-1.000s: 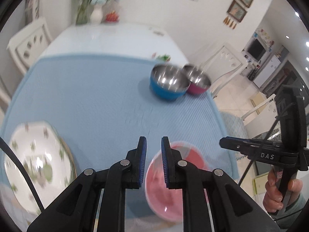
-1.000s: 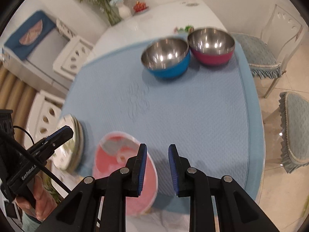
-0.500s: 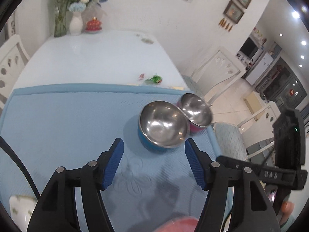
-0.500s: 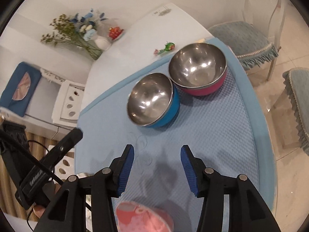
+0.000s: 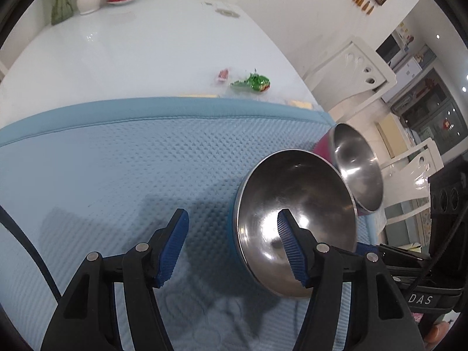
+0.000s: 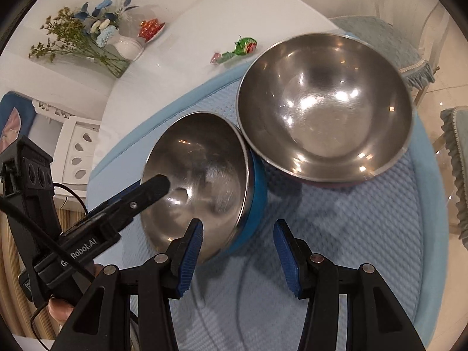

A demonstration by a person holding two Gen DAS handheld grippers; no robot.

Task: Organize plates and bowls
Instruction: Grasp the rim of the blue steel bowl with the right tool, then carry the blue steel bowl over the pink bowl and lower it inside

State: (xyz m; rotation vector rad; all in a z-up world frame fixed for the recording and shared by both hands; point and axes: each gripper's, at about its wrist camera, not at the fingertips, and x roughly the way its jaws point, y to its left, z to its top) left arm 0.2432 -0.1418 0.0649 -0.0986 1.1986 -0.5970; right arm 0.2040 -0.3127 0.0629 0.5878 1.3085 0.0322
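A steel bowl with a blue outside [image 5: 295, 204] [image 6: 204, 175] sits on the light blue mat, touching a steel bowl with a pink outside [image 5: 358, 169] [image 6: 324, 111] behind it. My left gripper [image 5: 231, 245] is open; its right finger is over the blue bowl's inside, its left finger outside over the mat. My right gripper [image 6: 238, 256] is open, its jaws either side of the blue bowl's near rim. The left gripper's finger [image 6: 146, 193] shows reaching into the blue bowl in the right wrist view.
The blue mat [image 5: 117, 161] covers the near part of a white table [image 5: 146, 44]. Candy wrappers [image 5: 251, 83] lie past the mat. A vase of flowers [image 6: 122, 44] and a red lidded cup [image 6: 150, 27] stand at the far end. White chairs [image 5: 365, 73] stand alongside.
Both grippers have moved forward from the pink plate and flowered plates to the two steel bowls. Both have opened wider and now straddle the blue bowl's rim.
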